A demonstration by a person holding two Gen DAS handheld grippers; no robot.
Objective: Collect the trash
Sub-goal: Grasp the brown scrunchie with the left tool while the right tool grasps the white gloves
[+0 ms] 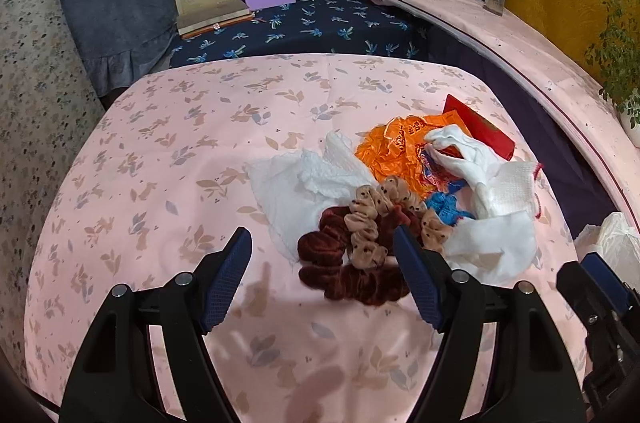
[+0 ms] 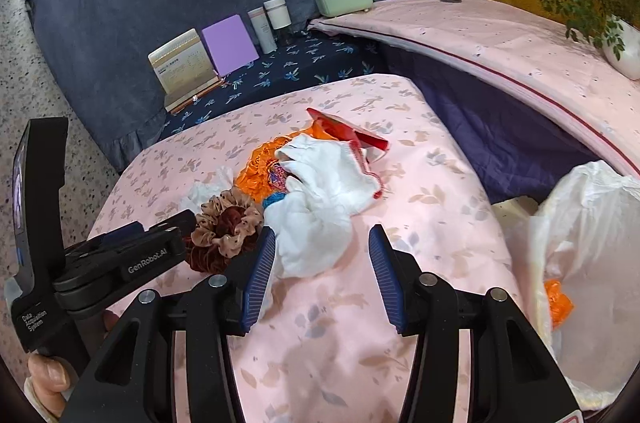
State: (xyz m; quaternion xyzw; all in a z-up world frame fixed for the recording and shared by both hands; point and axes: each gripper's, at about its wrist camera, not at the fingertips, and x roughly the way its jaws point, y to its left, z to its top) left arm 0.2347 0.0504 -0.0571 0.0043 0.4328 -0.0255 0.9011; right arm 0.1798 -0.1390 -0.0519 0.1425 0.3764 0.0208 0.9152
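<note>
A: Left gripper spread wide, nothing gripped, poised over the dark red scrunchie and tan dotted scrunchie.
B: Right gripper parted too, empty, left pad just beside the white tissue.
A: Trash heaped mid-table on the pink cloth: orange wrapper, white glove, red packet.
B: White bag hanging open at the table's right edge.
</note>
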